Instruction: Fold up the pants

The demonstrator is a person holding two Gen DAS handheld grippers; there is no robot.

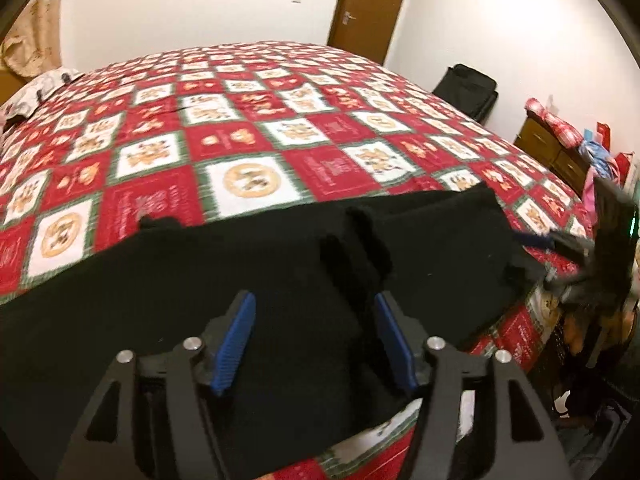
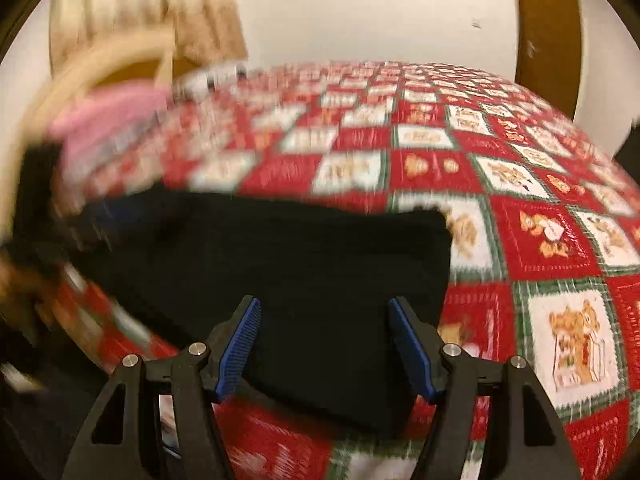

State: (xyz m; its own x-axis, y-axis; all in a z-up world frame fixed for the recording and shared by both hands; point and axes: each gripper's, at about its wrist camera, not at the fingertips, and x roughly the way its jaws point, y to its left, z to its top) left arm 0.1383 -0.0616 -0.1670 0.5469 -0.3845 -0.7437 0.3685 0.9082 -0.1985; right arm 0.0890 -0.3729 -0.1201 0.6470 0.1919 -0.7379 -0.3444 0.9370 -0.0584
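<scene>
With both my left tool (image 1: 314, 340) and right tool (image 2: 326, 346) released above the black pants (image 1: 240, 280) lying on the bed (image 1: 240, 120), I judge the next move is gripping an edge to fold.

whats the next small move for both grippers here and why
Probably lower both and close on the near edge. The left gripper and right gripper are open and hold nothing, and the black pants lie spread on the quilt, not yet gripped.

bed (image 1: 280, 92) – red-white checked quilt (image 1: 248, 148) spread over it | pants (image 1: 240, 272) – black, flat on quilt near front edge | pillow (image 1: 36, 88) at far-left corner
</scene>
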